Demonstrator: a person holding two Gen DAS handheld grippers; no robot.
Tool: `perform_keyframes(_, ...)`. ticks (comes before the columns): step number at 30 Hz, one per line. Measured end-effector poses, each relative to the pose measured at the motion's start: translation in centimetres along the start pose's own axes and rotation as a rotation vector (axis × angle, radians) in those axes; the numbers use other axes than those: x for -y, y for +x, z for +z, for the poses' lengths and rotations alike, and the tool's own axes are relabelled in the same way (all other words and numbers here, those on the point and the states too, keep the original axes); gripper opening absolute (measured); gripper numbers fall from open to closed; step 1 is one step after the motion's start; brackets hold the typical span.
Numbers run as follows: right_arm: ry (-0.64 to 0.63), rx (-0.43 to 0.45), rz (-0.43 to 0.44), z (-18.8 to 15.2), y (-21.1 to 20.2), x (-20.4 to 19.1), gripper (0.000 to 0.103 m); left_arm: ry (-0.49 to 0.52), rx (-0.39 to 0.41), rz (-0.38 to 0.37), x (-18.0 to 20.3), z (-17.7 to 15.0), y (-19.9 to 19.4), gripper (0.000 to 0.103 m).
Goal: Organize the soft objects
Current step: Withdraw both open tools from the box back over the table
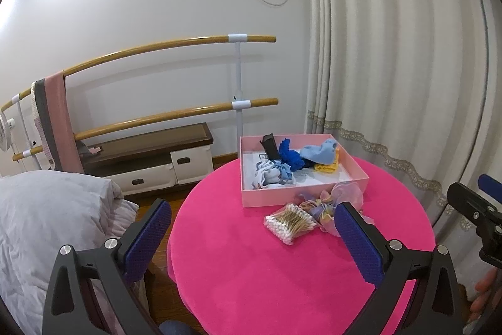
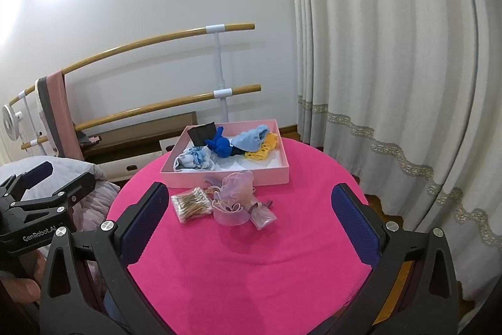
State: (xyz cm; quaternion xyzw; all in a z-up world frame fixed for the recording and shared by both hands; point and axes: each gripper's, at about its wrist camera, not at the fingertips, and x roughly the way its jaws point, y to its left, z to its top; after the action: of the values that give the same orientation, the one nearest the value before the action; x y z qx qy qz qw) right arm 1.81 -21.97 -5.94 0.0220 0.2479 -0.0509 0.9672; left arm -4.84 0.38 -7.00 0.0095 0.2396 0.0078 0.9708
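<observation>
A shallow box (image 2: 226, 178) sits toward the 12 o'clock edge of the round worktop (image 2: 251, 256), holding a heap of soft items (image 2: 232, 146). Just before the box, toward the centre, lie a packet of cotton swabs (image 2: 191, 204) at 9 o'clock and a bundle of hair ties (image 2: 235, 200) touching its 3 o'clock side. A bed (image 1: 47, 225) stands off the worktop's 9 o'clock side, a curtain (image 2: 392, 68) at 3 o'clock.

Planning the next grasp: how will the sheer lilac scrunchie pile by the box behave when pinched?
The scrunchie pile looks gauzy and ruffled, so probably floppy and very light. Its loose loops may trail or separate. It touches the cotton swab packet, which might drag along.
</observation>
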Motion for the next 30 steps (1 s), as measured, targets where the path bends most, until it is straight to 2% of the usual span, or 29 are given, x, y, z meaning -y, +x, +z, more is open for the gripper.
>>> perform_keyframes(9, 0.005, -0.012, -0.014, -0.2, 0.4, 0.6, 0.103, 0.000, -0.015, 0.003, 0.1, -0.2, 0.9, 0.103)
perform_keyframes(17, 0.023, -0.051, -0.031, -1.0, 1.7, 1.6, 0.103, 0.008, -0.060, 0.009, 0.0, -0.6, 3.1, 0.103)
perform_keyframes(24, 0.027, -0.100, -0.023, -1.8, 3.7, 2.0, 0.103, 0.025, -0.124, 0.007, 0.1, -1.2, 6.7, 0.103)
perform_keyframes(30, 0.025, -0.145, -0.018, -2.5, 5.9, 2.0, 0.103, 0.036, -0.184, -0.006, 0.3, -1.8, 11.3, 0.103)
